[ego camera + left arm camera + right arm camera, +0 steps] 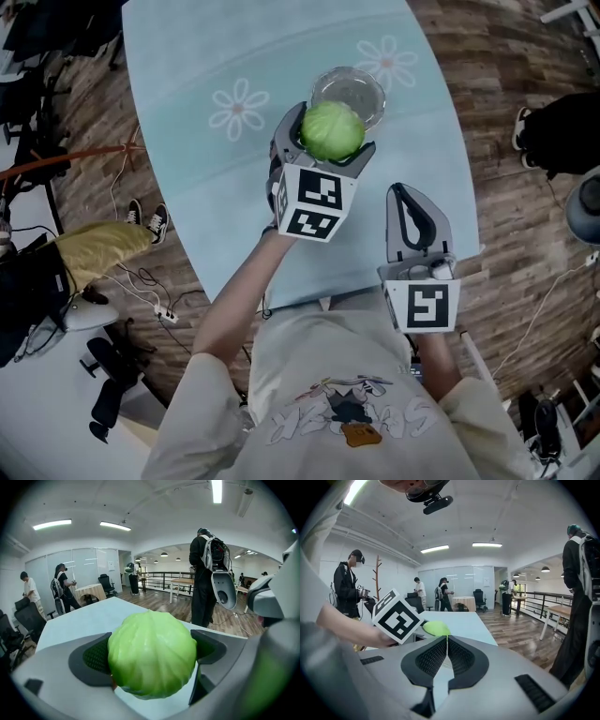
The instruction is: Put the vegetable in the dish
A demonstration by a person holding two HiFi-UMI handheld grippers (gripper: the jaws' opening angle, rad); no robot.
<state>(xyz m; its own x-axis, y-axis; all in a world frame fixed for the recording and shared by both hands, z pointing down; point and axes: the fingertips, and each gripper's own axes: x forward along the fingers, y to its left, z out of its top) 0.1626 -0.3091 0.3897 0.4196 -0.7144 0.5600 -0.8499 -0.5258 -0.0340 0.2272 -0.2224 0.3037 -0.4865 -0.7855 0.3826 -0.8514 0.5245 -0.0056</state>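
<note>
left tongs [330,141]: clamped on the cabbage [152,654], just short of the dish [371,82]
dish: toward the tabletop's [187,56] right edge
right tongs [446,643]: closed, empty, near edge

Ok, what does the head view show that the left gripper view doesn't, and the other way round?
Only the head view shows the clear dish just beyond the cabbage, the shut, empty right gripper and the flower prints on the table. Only the left gripper view shows the room: ceiling lights and standing people, one wearing a backpack. Both show the green cabbage clamped between the left gripper's jaws over the light blue table.
</note>
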